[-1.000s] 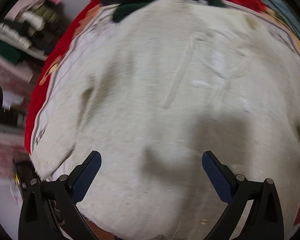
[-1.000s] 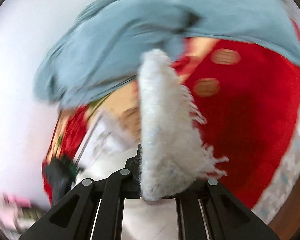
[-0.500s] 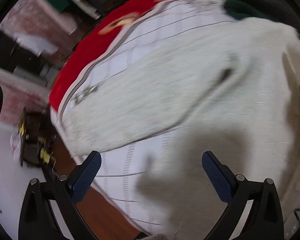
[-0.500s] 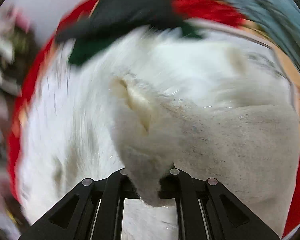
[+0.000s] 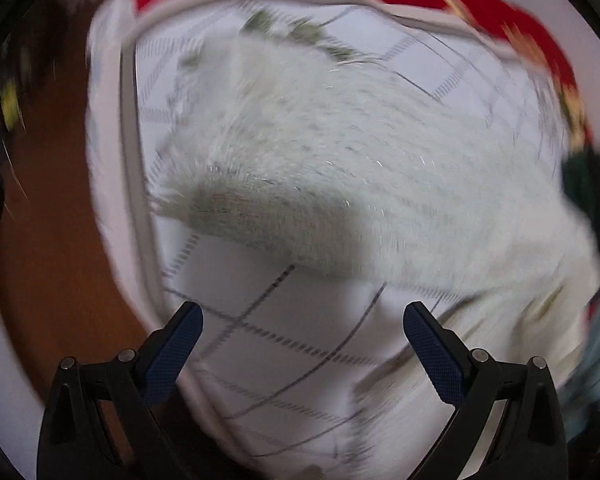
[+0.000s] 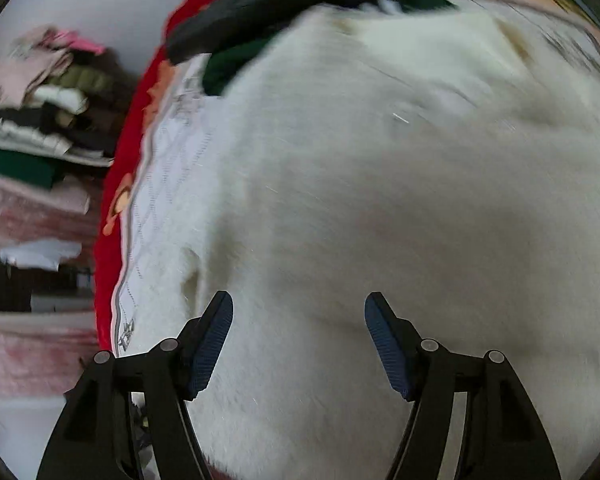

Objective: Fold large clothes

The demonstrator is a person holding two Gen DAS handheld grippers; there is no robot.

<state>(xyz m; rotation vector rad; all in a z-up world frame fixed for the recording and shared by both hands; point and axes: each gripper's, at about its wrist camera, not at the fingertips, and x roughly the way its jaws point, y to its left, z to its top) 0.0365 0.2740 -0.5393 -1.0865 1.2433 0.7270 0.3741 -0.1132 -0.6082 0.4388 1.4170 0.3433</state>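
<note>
Right gripper (image 6: 299,344): jaws spread apart, having just been opening, with nothing pinched between the blue pads (image 6: 214,344); it points steeply down over the white fuzzy garment (image 6: 380,208). Left gripper (image 5: 300,354): jaws likewise wide and empty, poised above the white checked bedcover (image 5: 284,360) near its piped edge.

The garment lies spread on the bedcover. In the right wrist view it fills most of the field. In the left wrist view one blurred end of it (image 5: 340,160) reaches toward the bedcover's edge, its near side in shadow.

A red blanket (image 6: 120,184) with orange figures borders the bedcover. Dark black-and-green clothing (image 6: 300,4) lies at the garment's far end, overlapping it. Beyond the bed, a stack of folded clothes (image 6: 44,120) stands at the left of the right wrist view. Brown floor (image 5: 52,240) shows beside the bed in the left wrist view.
</note>
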